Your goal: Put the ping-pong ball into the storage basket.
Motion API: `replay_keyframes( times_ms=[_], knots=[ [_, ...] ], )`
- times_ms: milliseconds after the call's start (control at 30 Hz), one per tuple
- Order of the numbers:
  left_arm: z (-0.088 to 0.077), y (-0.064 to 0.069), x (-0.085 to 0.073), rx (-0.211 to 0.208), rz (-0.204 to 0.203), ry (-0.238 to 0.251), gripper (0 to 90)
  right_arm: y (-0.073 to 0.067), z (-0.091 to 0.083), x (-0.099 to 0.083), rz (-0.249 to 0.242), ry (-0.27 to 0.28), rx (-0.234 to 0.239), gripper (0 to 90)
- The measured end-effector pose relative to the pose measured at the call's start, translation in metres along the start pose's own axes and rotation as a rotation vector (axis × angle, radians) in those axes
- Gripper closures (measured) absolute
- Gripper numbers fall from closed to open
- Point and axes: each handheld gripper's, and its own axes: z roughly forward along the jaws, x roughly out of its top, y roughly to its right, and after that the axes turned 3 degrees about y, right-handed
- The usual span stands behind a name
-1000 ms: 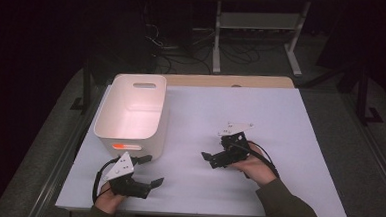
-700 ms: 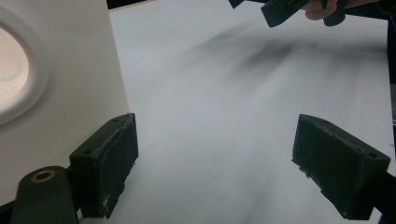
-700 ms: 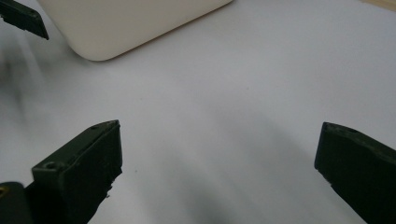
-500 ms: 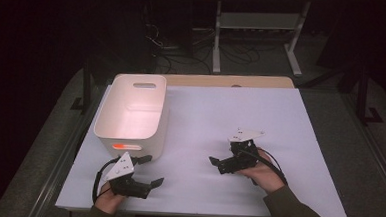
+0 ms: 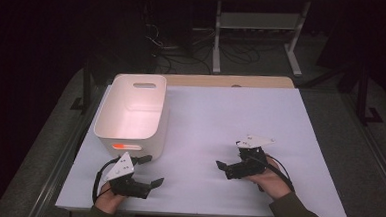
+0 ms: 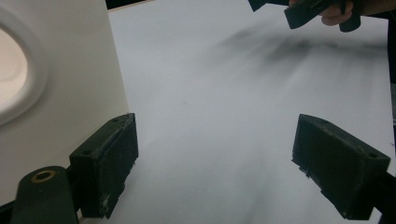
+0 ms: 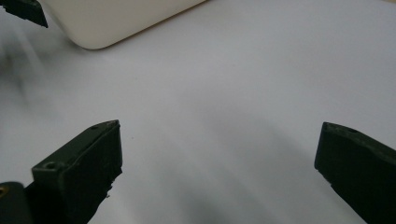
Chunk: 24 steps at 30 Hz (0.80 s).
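Right gripper (image 5: pixel 226 169), at 5 o'clock on the white table (image 5: pixel 220 115), jaws spread wide and empty; it has drawn nearer the table's near edge. Left gripper (image 5: pixel 150 171), at 7 o'clock, equally wide and empty, unmoved. White storage bin (image 5: pixel 133 110), at 10 o'clock, bears an orange label (image 5: pixel 120 146), text unreadable.

Bin (image 5: pixel 131 110) smooth white plastic, table (image 5: pixel 220 120) matt white, gripper pads (image 6: pixel 105 163) scuffed black rubber.
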Motion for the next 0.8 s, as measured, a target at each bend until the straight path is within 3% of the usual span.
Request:
replay_keyframes(
  times_ms=[333,800],
  knots=[
    [0.0,0.0,0.0,-0.001,-0.002,-0.001,14.1,0.005,-0.016,-0.014,0.021,0.018,-0.017,0.6],
    [0.0,0.0,0.0,-0.001,0.003,-0.005,14.1,0.013,-0.039,-0.039,0.042,0.004,-0.049,0.6]
  ],
)
